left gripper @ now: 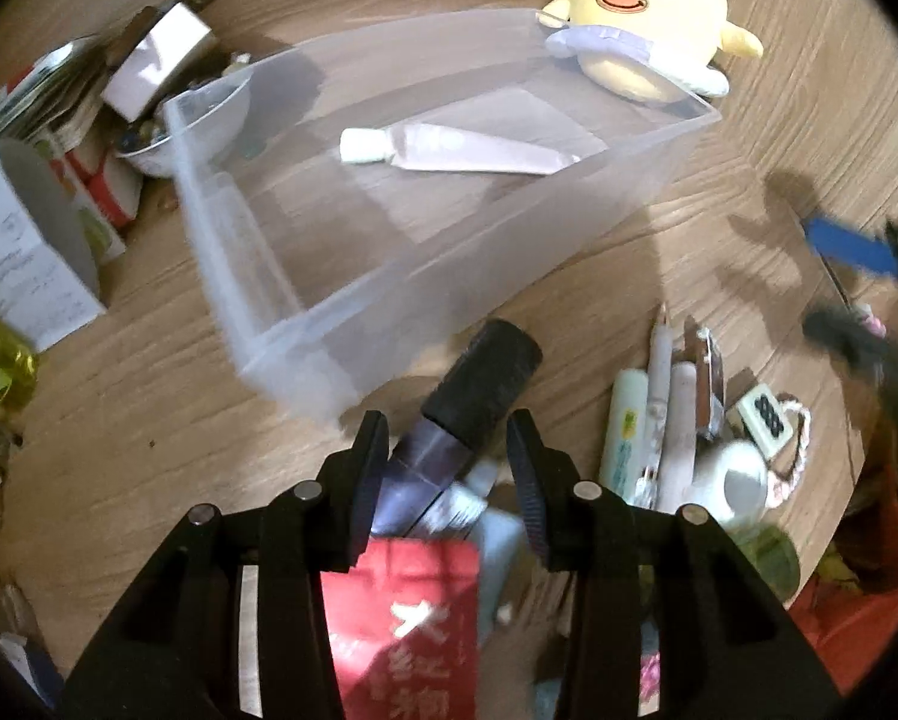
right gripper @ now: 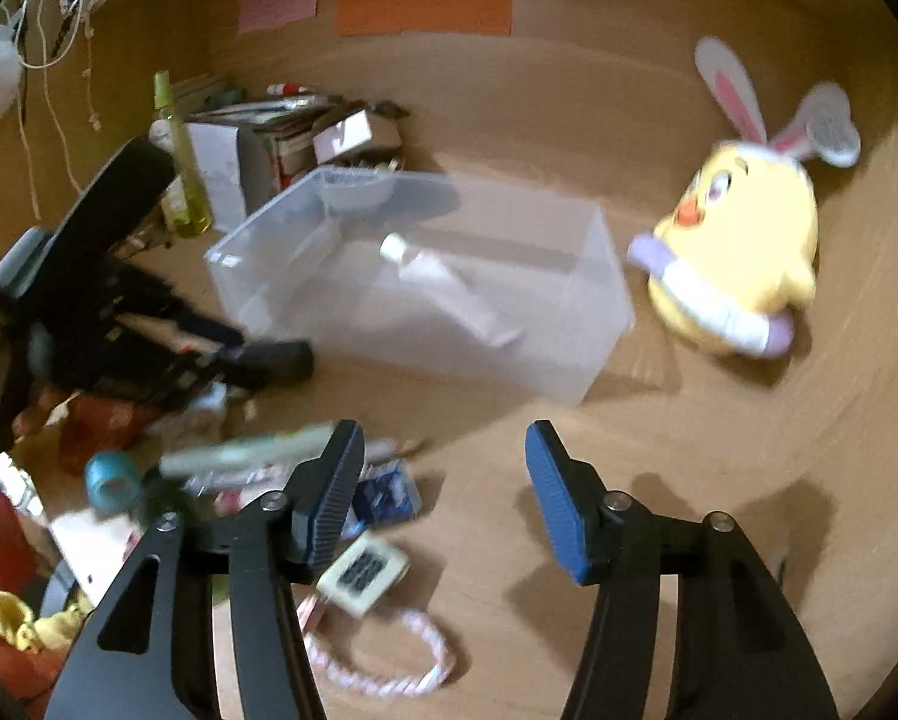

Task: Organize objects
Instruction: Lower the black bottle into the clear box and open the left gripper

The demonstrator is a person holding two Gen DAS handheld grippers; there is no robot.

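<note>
A clear plastic bin [left gripper: 227,228] [right gripper: 611,294] stands on the wooden table with a white tube [left gripper: 461,150] [right gripper: 449,288] lying inside. My left gripper [left gripper: 449,444] holds a dark tube with a black cap [left gripper: 479,390] between its fingers, just in front of the bin's near corner. In the right wrist view the left gripper [right gripper: 221,354] and its black-capped tube [right gripper: 269,360] show at the left. My right gripper [right gripper: 443,462] is open and empty above the table, right of a pile of small items.
A yellow chick plush [left gripper: 653,24] [right gripper: 743,252] sits right of the bin. Loose tubes and pens [left gripper: 659,414], a small calculator-like keychain [right gripper: 362,576] with a braided cord, a red packet [left gripper: 407,618], tape roll [right gripper: 110,483], boxes [left gripper: 23,252] and a green bottle [right gripper: 179,168] crowd the left.
</note>
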